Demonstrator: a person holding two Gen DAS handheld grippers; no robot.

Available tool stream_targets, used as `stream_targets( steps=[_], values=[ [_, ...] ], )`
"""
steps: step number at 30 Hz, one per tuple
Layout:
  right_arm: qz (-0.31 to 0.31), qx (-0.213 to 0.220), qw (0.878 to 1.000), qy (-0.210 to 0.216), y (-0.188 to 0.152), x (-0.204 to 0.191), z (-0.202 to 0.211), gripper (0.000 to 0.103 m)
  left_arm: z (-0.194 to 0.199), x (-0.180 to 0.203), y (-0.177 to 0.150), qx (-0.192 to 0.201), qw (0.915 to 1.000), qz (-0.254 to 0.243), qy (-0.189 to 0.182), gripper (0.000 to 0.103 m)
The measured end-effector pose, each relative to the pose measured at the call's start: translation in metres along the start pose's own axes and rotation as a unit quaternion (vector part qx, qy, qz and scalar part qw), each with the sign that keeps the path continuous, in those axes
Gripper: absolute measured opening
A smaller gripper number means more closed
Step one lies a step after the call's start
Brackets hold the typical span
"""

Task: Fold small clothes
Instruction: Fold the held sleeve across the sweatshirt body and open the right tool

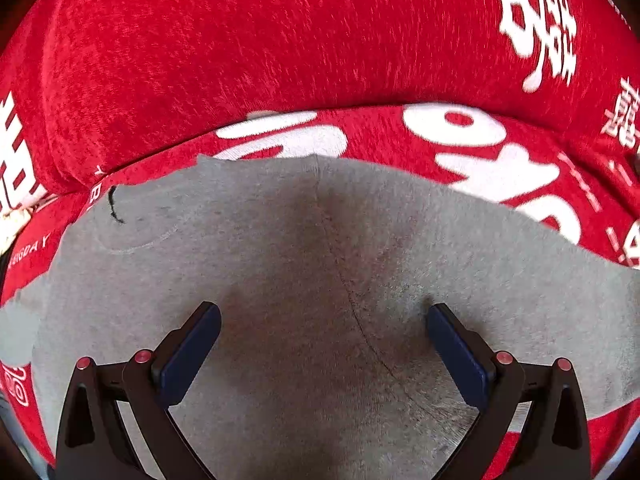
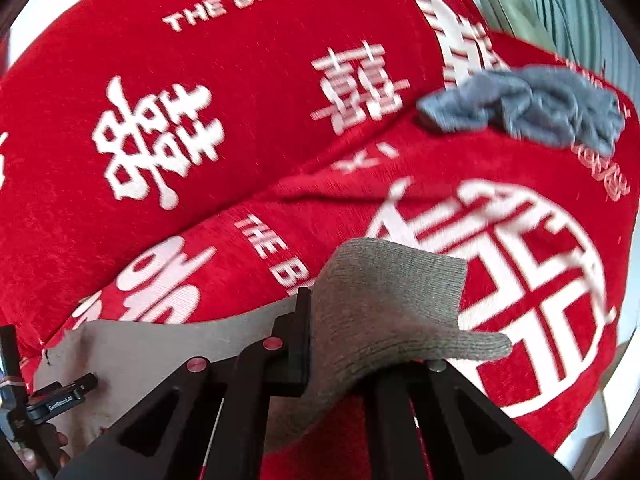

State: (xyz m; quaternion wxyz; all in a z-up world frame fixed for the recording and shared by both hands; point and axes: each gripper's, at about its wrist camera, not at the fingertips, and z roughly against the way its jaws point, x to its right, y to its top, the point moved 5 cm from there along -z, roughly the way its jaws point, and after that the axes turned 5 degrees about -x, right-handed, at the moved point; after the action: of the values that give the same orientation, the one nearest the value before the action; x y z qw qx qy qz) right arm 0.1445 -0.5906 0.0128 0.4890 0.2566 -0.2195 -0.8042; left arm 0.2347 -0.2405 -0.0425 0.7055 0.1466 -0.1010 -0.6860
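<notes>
A grey knitted garment (image 1: 320, 280) lies on a red cover with white characters (image 1: 240, 60). My left gripper (image 1: 324, 320) is open, its two blue-padded fingers spread just above the grey cloth with nothing between them. My right gripper (image 2: 320, 320) is shut on the ribbed end of the grey garment (image 2: 392, 304) and holds that end lifted, so it folds over the fingers. The rest of the garment (image 2: 160, 344) lies flat to the left. The left gripper (image 2: 60, 396) shows at the lower left of the right wrist view.
A crumpled blue-grey cloth (image 2: 540, 108) lies farther back right on the red cover (image 2: 200, 80). A red cushion rises behind the garment. Pale furniture (image 2: 508, 4) and slats show at the top right.
</notes>
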Motion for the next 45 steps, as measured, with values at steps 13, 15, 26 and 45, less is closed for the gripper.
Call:
stream_targets(
  steps=[13, 15, 26, 45],
  values=[
    [0.062, 0.034, 0.997, -0.012, 0.023, -0.08, 0.055, 0.005, 0.0, -0.011, -0.006, -0.018, 0.9989, 0.014, -0.041, 0.103],
    [0.084, 0.042, 0.996, -0.014, 0.024, -0.105, 0.065, 0.005, 0.006, -0.022, -0.006, -0.014, 0.9986, 0.022, -0.046, 0.103],
    [0.217, 0.055, 0.975, 0.016, -0.012, -0.283, 0.08, 0.005, 0.027, -0.131, -0.026, 0.012, 0.9932, 0.087, -0.076, 0.103],
    [0.406, -0.098, 0.906, 0.073, -0.229, -0.51, -0.011, 0.005, 0.025, -0.368, -0.132, 0.032, 0.9621, 0.265, -0.054, 0.103]
  ],
)
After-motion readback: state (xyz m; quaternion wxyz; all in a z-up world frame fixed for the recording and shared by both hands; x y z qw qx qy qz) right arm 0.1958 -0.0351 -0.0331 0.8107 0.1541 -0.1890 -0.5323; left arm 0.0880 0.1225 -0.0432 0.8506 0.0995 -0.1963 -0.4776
